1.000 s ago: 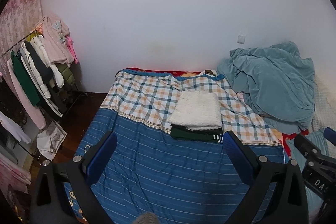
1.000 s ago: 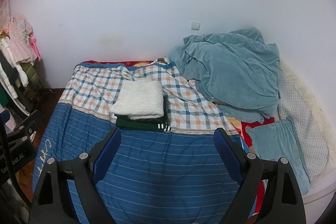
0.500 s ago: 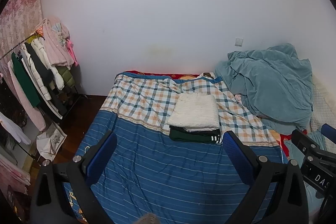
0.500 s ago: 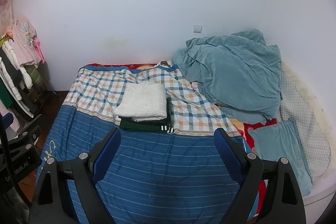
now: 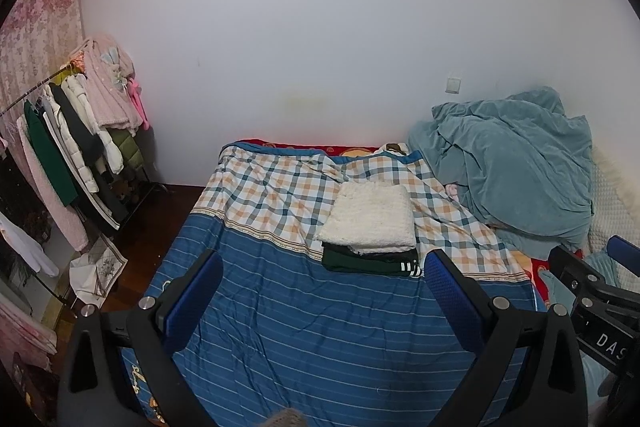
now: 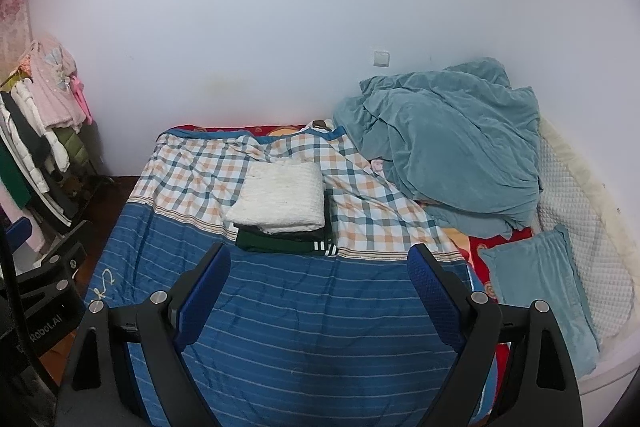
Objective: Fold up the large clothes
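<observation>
A folded white fluffy garment (image 5: 370, 218) (image 6: 280, 197) lies on top of a folded dark green garment with white stripes (image 5: 370, 264) (image 6: 286, 242), stacked mid-bed on the blue striped and checked cover (image 5: 304, 327) (image 6: 320, 307). My left gripper (image 5: 322, 273) hangs open above the blue part of the cover, short of the stack, with nothing between its blue pads. My right gripper (image 6: 318, 267) is likewise open and empty, near the stack's front edge. The right gripper's body (image 5: 592, 291) shows at the left view's right edge.
A crumpled teal blanket (image 6: 448, 147) is heaped at the bed's far right by the wall. A teal pillow (image 6: 540, 291) and white quilted padding (image 6: 580, 211) lie along the right side. A clothes rack (image 5: 68, 147) with several hanging garments stands left of the bed over dark floor.
Both views have tilted up a little, so the bed and the stack sit slightly lower in the frames. Both grippers stay open and empty; nothing on the bed moved.
</observation>
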